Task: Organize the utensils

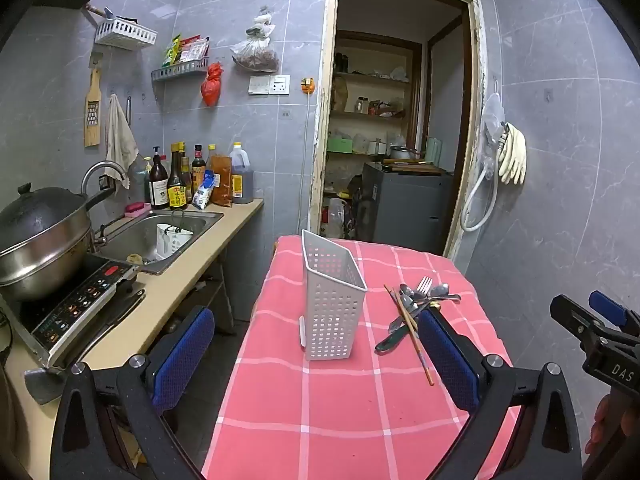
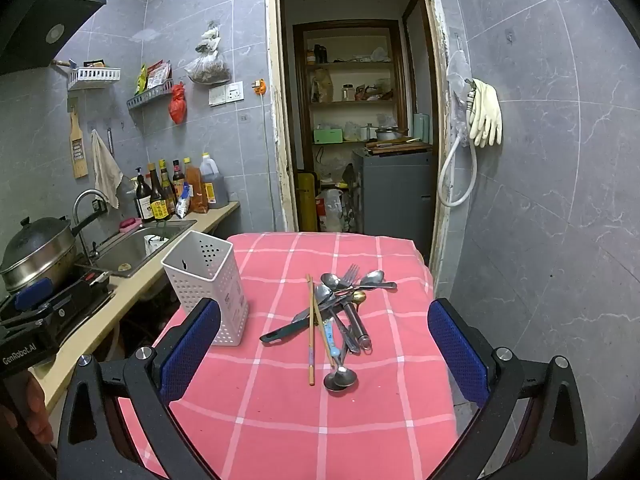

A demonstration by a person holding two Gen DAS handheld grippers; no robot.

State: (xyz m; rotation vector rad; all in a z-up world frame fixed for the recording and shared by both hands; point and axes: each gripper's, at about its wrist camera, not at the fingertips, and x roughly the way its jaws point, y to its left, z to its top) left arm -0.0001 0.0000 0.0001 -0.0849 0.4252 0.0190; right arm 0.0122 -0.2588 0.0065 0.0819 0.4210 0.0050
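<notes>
Close to the cameras, the left gripper (image 1: pixel 316 360) and the right gripper (image 2: pixel 324 356) both stand wide open and hold nothing. Past them, on the pink checked tablecloth (image 2: pixel 280 420), lies a messy pile of metal spoons, a fork and wooden chopsticks (image 2: pixel 336 312). Just to its left stands the white plastic basket with little holes (image 1: pixel 332 304), upright and apart from the pile.

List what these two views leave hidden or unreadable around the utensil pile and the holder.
- Utensil pile: left wrist view, near end hidden behind the left gripper's right finger; exact count unclear where pieces overlap.
- White holder: right wrist view, near lower corner covered by the right gripper's left finger.
- Bottle labels: too small to read.
</notes>
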